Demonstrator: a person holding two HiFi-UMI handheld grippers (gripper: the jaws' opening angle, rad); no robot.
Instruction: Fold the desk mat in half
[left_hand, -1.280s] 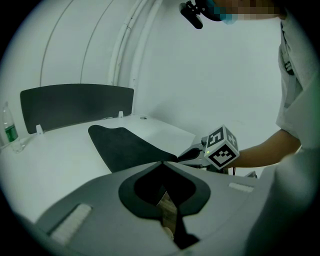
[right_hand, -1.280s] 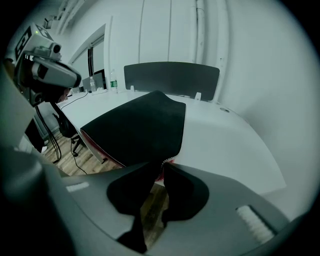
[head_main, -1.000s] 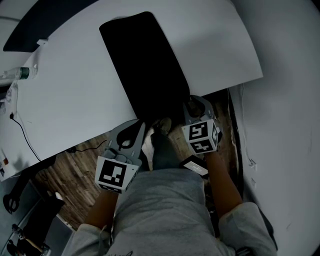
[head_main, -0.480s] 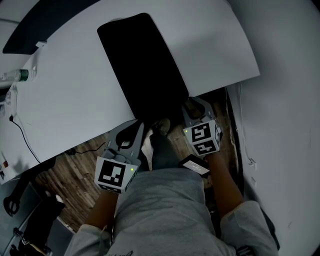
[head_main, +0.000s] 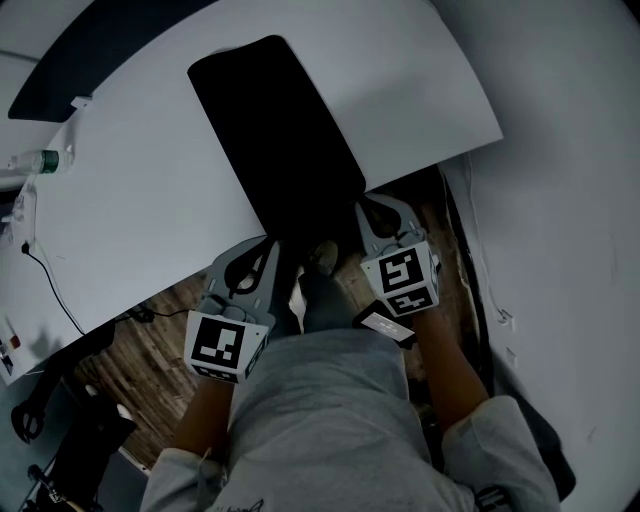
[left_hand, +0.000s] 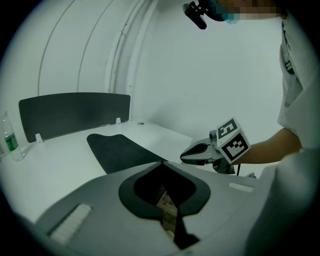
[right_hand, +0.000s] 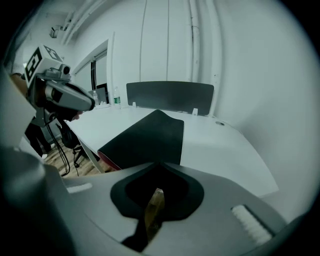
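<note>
Right gripper (head_main: 372, 215): jaws together, nothing visible between them. Its tips sit right at the near right corner of the desk mat (head_main: 275, 140); can't tell if they nip the edge. Left gripper (head_main: 262, 255) is the same: jaws together, empty, at the near left corner. The mat lies flat and unfolded on the tabletop (head_main: 140, 200), running from 5 o'clock to 11 o'clock in the head view, with its near short edge at the tabletop's near edge. The step looks like pickup of that edge. I'd open both grippers, put one jaw under and one over at each corner, and clamp evenly. Then carry both corners toward 11 in parallel so the crease stays square, landing on the far corners. Room: bare tabletop on both sides of the mat. Water bottle (head_main: 35, 160) and cable (head_main: 45, 270) at 9 o'clock are well apart, the dark divider panel (right_hand: 170, 95) stands past the far end, and the wall is close at 3 o'clock. Risk: one corner lagging and skewing the fold.
</note>
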